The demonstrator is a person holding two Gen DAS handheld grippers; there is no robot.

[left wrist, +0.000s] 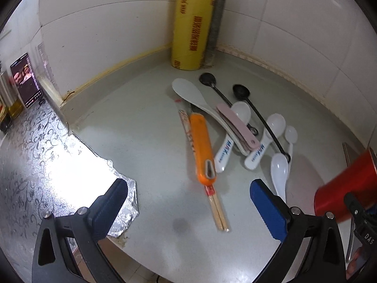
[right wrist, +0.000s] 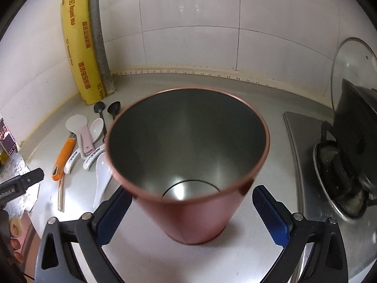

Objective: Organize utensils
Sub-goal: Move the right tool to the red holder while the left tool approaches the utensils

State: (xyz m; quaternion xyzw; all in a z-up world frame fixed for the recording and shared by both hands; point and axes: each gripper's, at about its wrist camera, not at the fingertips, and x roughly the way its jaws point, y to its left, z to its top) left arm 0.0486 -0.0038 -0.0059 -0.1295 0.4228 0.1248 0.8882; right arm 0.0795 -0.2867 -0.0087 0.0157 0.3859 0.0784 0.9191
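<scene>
Right gripper (right wrist: pixel 192 214) has the red cup (right wrist: pixel 188 165) between its pads, mouth tipped toward the cam, empty inside. The pad nearest the utensil pile looks tight on the wall, the other shows a gap, so can't tell if it's really clamped. Left gripper (left wrist: pixel 188 210) is spread wide w/ nothing in it, hovering over the chopsticks (left wrist: pixel 218 208).

Utensil pile sits left of the cup, btw it and the yellow wrap roll (left wrist: pixel 193 23). Imo set the cup upright close to the pile first, then feed handles-down, one at a time.

Count: 2 black spoons, 4 white spoons, 1 white rice paddle (left wrist: pixel 188 92), 1 orange peeler (left wrist: pixel 202 146), 1 pink-handled piece, 1 chopstick pair.
</scene>
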